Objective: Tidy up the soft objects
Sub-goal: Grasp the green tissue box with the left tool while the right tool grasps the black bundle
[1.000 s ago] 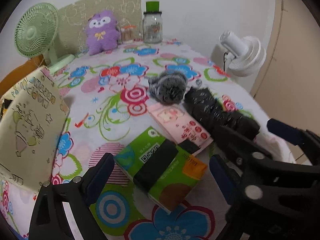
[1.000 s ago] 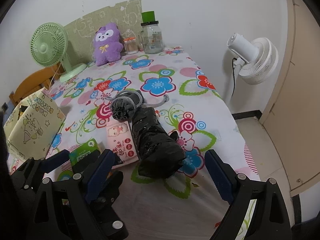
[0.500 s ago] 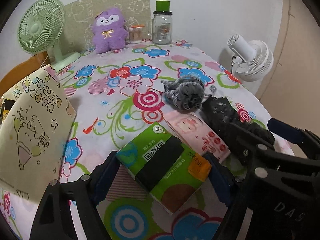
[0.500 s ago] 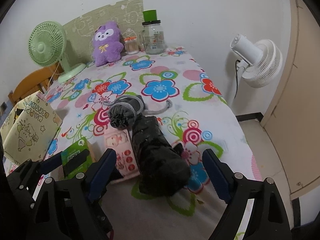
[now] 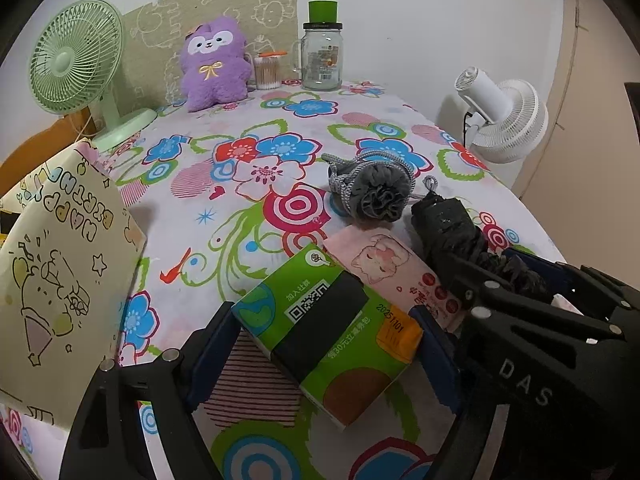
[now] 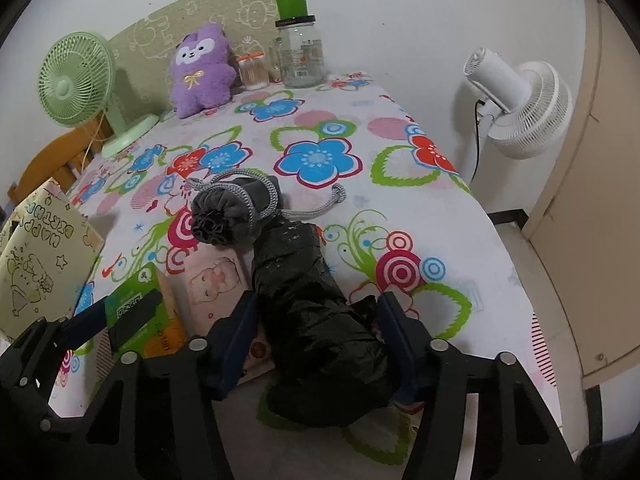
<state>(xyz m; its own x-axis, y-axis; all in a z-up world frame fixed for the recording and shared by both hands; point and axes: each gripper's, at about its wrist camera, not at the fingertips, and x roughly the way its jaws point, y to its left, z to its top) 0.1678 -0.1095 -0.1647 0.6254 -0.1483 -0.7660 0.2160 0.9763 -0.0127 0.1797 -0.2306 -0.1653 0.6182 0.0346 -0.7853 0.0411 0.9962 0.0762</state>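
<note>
Four soft things lie on the flowered table near its front edge: one green tissue pack, one pink tissue pack, one black crinkled bundle and one grey drawstring pouch. A fifth, one purple plush toy, sits at the far edge beside one glass jar. There are two fans: a green one on the table and a white one off its right side.

Both grippers point steeply down at the tabletop, side by side. The left gripper stands wide with the green tissue pack between its pads; whether they press on it cannot be told. The right gripper has just been closing, and its jaws now straddle the black crinkled bundle, both pads against its sides.

One yellow card stands close on the left. The middle of the table lies bare; the right edge runs just beside the bundle.
</note>
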